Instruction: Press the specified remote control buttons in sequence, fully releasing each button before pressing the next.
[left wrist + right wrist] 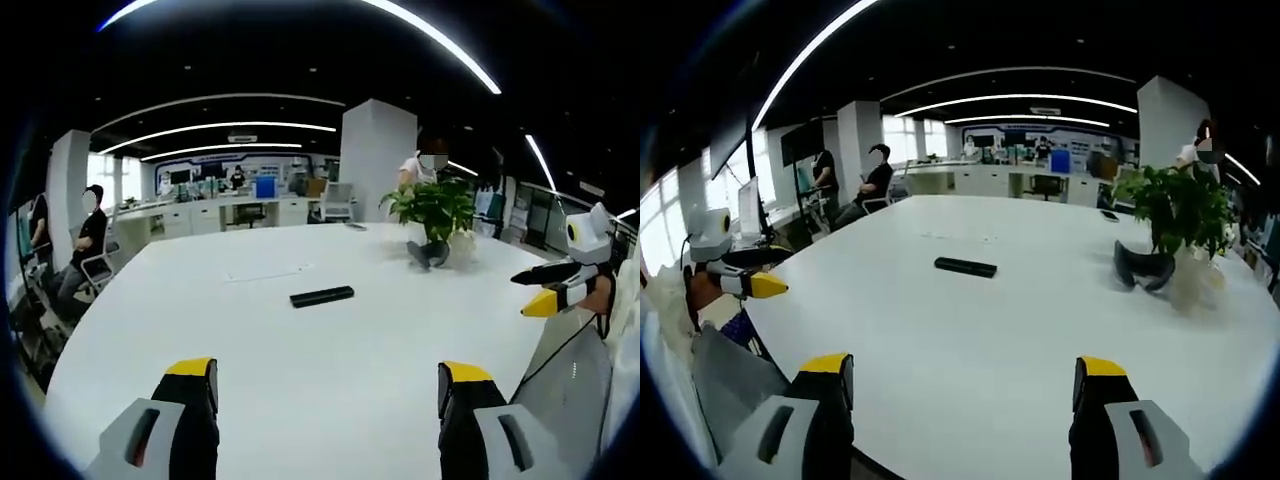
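Notably, the left gripper (327,395) and right gripper (965,390) both hovered with jaws spread wide, grasping nothing, above the near edge of the white table (300,350). Bare tabletop lay between them and the remote control (322,296), flat mid-table. A potted plant (437,215) stood near the far right edge.

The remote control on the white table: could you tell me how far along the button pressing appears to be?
Nothing looks done yet. The remote control lies alone on the table, untouched. The left gripper and right gripper hang open, well short of it, holding nothing. Approaching and pressing every button in sequence remains.
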### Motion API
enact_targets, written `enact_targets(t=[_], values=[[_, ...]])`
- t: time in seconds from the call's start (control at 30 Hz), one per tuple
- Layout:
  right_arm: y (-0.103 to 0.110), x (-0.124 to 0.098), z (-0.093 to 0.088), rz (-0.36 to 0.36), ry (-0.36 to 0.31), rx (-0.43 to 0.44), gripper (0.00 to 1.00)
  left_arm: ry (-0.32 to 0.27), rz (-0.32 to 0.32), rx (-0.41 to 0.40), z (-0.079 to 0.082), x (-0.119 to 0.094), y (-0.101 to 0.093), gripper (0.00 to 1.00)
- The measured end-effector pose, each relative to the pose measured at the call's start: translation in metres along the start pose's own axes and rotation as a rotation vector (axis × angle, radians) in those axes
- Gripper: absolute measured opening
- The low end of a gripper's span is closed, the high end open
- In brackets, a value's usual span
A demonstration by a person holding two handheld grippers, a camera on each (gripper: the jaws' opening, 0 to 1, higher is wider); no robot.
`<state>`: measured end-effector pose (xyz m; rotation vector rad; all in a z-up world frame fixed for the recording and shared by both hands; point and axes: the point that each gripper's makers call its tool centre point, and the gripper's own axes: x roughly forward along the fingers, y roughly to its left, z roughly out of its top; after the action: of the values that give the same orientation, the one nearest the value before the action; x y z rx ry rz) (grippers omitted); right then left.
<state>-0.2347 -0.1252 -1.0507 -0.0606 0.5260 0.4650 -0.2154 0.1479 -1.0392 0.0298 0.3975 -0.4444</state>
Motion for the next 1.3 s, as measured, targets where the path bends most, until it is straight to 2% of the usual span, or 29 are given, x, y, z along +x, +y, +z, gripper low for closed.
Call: enact_targets(t=[0.2,0.43,0.57,0.77,0.9,1.1,1.3], values=[[0.004,-0.001,0.0,0.013,0.012,0.013,0.82,0.03,-0.009,0.06,0.006,0.011,0.008,0.93],[0.009,0.0,-0.002,0.031,0.033,0.028,0.69,0.045,-0.034,0.04,0.02,0.03,0.018,0.92],[0.009,0.001,-0.003,0.033,0.041,0.029,0.66,0.061,-0.055,0.044,0.029,0.044,0.023,0.9],[0.01,0.001,-0.007,0.037,0.069,0.025,0.52,0.071,-0.098,0.068,0.047,0.065,0.022,0.88],[0.015,0.003,-0.01,0.075,0.097,0.051,0.47,0.087,-0.121,0.095,0.057,0.078,0.023,0.88],[0.017,0.004,-0.017,0.101,0.151,0.053,0.26,0.099,-0.156,0.127,0.075,0.101,0.024,0.88],[0.015,0.008,-0.025,0.115,0.195,0.047,0.15,0.126,-0.191,0.168,0.086,0.128,0.028,0.86]])
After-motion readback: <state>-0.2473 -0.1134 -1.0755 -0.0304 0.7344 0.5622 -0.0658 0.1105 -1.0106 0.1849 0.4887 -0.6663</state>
